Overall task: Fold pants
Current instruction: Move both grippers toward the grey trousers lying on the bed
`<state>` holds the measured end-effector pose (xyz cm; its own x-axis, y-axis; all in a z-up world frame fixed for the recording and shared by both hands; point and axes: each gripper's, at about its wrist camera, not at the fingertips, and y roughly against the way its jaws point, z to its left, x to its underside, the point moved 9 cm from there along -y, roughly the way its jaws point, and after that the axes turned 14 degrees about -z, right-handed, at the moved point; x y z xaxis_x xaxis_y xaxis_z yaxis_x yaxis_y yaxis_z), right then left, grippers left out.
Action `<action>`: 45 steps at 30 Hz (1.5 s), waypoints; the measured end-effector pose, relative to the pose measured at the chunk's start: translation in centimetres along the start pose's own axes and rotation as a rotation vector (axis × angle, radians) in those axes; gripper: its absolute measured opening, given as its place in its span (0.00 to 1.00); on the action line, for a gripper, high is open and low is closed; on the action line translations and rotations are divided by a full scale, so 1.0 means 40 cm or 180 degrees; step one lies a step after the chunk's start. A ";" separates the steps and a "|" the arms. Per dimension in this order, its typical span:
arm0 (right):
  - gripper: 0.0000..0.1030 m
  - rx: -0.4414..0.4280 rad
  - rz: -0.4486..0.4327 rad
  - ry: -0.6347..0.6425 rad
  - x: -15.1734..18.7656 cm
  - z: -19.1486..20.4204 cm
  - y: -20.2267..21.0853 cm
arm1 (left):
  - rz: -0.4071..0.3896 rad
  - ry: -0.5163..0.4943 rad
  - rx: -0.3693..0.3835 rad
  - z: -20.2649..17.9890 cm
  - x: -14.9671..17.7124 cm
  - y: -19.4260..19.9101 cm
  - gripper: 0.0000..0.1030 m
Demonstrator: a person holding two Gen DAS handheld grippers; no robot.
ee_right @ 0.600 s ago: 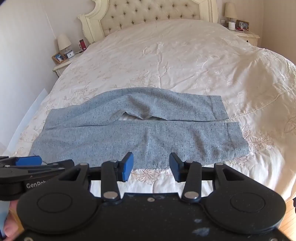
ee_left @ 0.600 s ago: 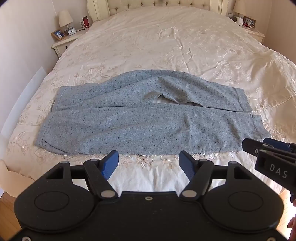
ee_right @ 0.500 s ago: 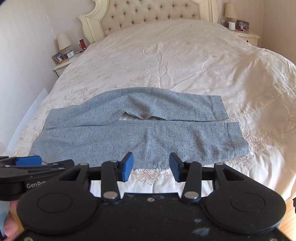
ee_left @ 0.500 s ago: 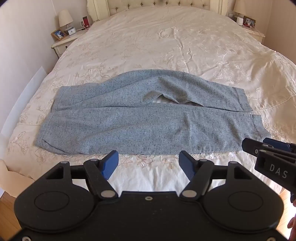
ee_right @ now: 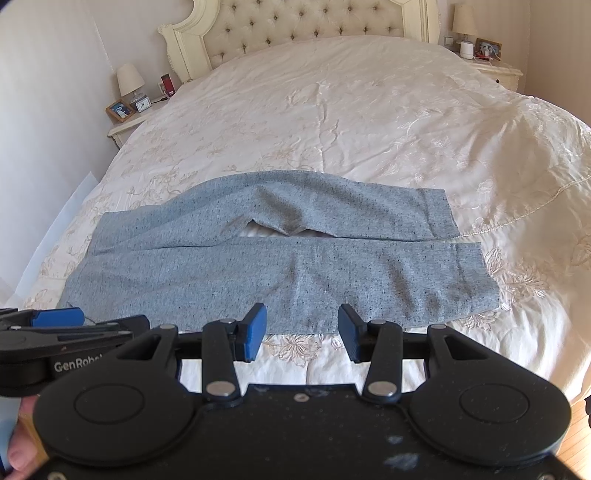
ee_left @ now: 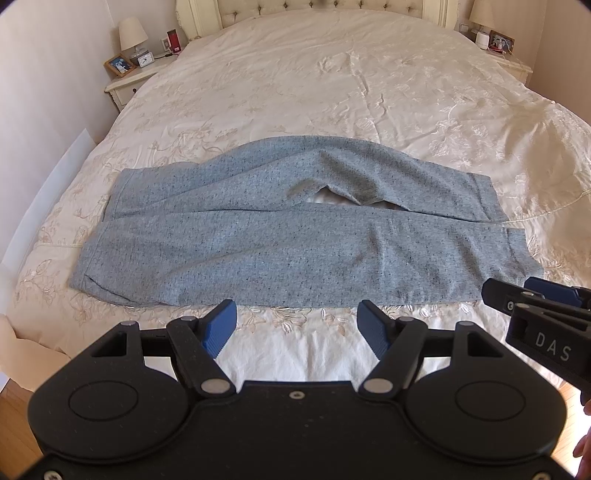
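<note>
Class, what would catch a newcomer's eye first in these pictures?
The grey pants lie spread flat across the near part of the cream bed. Two open grippers hover before them, empty: the left gripper and the right gripper.

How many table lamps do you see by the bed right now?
2. One lamp stands on the nightstand at the picture's left of the headboard; the other lamp stands on the nightstand at its right. None other shows in view.

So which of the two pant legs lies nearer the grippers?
The lower, straighter leg, running along the bed's near edge just beyond both open grippers; the other leg lies behind it, bowed toward the headboard.
</note>
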<state>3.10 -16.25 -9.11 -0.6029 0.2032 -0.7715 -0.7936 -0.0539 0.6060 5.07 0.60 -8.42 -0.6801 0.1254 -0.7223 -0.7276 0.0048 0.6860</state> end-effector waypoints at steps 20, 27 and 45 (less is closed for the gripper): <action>0.45 0.0025 0.0096 0.0084 0.001 -0.020 -0.029 | 0.0090 -0.0101 -0.0039 -0.022 -0.003 -0.016 0.71; 0.45 0.0081 0.0131 0.0200 0.000 -0.028 -0.045 | 0.0166 -0.0099 -0.0054 -0.031 0.005 -0.025 0.71; 0.45 0.0291 0.0865 0.0310 0.083 -0.034 -0.145 | 0.0489 0.0087 -0.0255 0.058 0.065 -0.121 0.71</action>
<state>5.60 -16.58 -15.44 -0.8008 0.0985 -0.5908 -0.5940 -0.0044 0.8044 7.01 3.21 -13.41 -0.7852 0.0915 -0.6124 -0.6190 -0.0916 0.7800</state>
